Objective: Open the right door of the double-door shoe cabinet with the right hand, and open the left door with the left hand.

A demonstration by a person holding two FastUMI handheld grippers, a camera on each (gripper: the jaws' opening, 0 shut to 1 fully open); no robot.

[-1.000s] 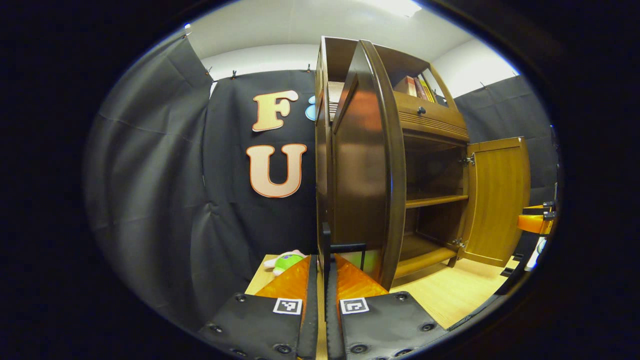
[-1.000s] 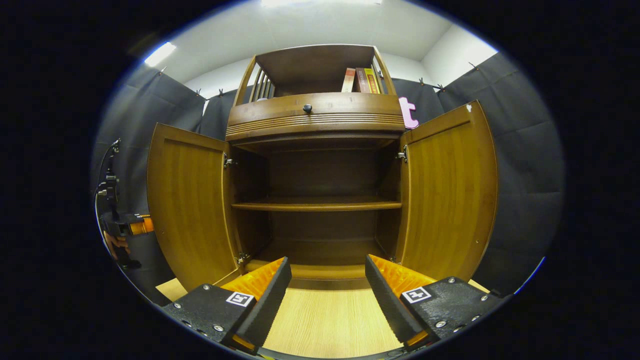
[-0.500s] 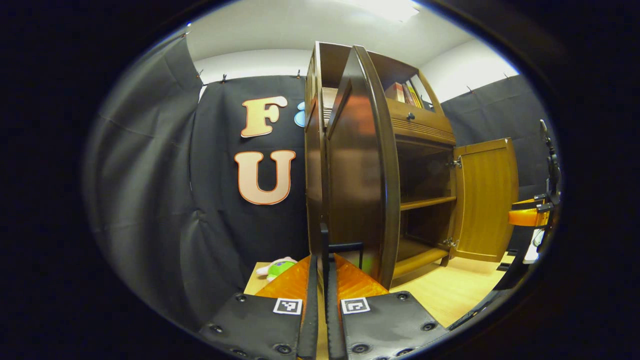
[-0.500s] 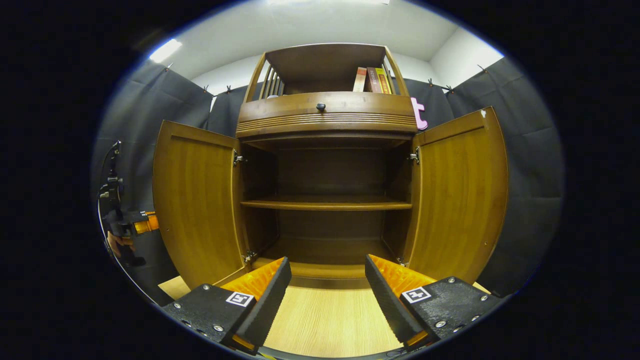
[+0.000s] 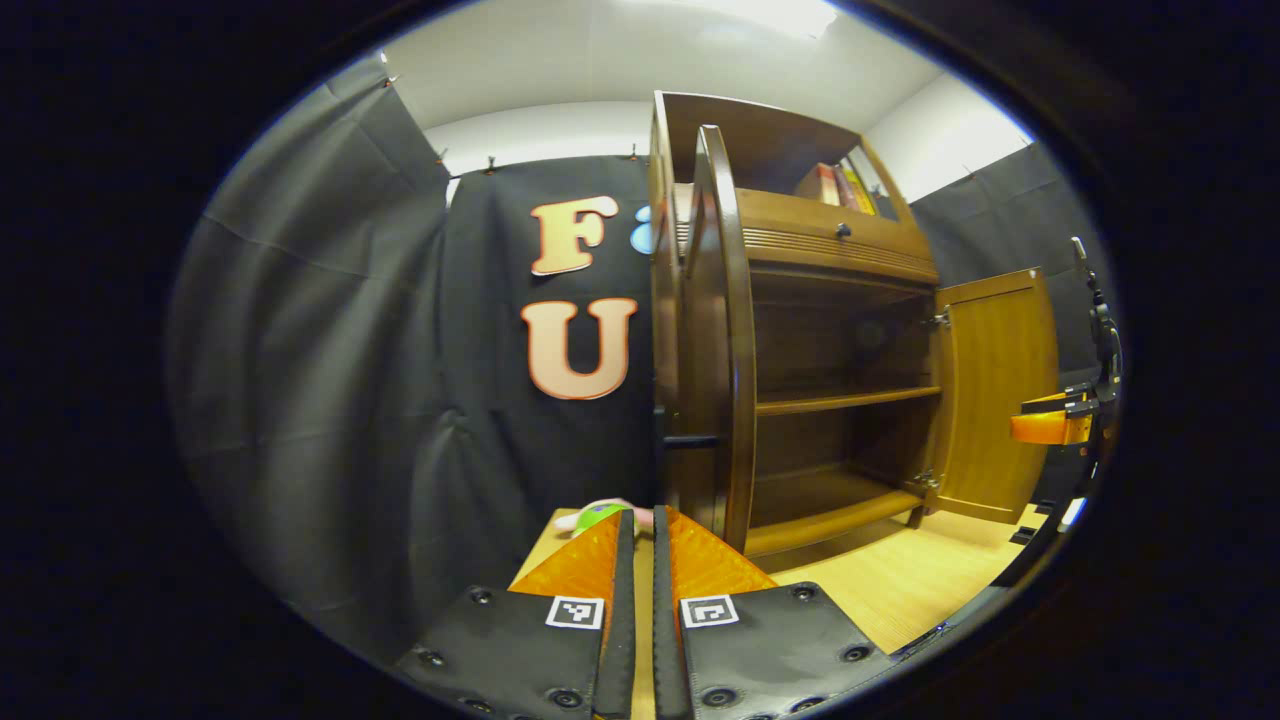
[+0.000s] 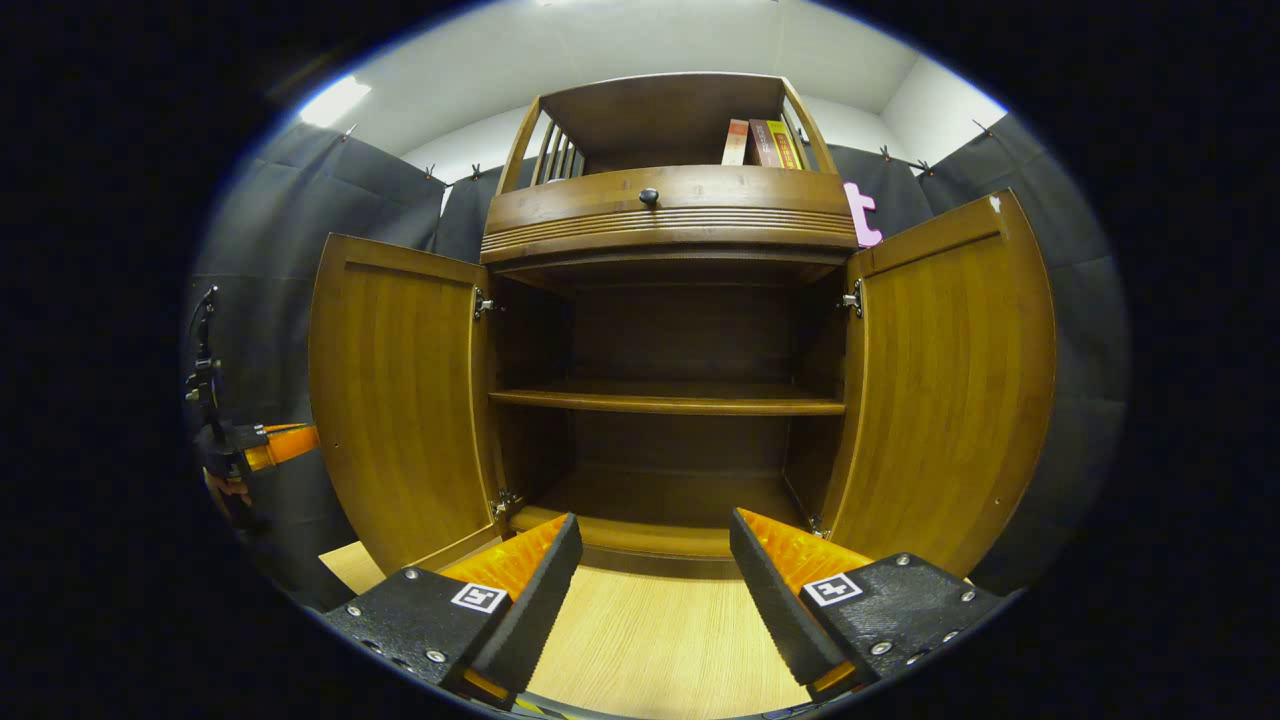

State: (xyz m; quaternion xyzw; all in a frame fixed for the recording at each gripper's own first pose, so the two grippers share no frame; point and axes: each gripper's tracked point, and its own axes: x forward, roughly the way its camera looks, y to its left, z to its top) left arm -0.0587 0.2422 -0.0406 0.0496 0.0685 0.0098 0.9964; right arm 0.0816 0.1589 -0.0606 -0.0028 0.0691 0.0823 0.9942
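Note:
The brown wooden shoe cabinet (image 6: 665,215) stands with both doors swung wide. In the right gripper view the left door (image 6: 395,400) and the right door (image 6: 950,390) flank two bare shelves. My right gripper (image 6: 655,525) is open in front of the bottom shelf, holding nothing. In the left gripper view the left door (image 5: 715,350) appears edge-on, its dark handle (image 5: 690,440) a little above and beyond my left gripper (image 5: 642,515), which is shut with nothing between its fingers. The left gripper (image 6: 270,445) also appears past the left door's outer edge.
Books (image 6: 762,145) stand on the cabinet's top shelf above a drawer with a dark knob (image 6: 649,196). A green plush toy (image 5: 600,515) lies on the light wooden surface (image 6: 650,640) beside the cabinet. Black cloth walls close in all round. The right gripper (image 5: 1050,425) shows beyond the right door.
The left door's handle was between my left gripper's fingers; now it sits clear of them, farther off. The left door looks more edge-on. The right gripper has barely shifted and stays open.

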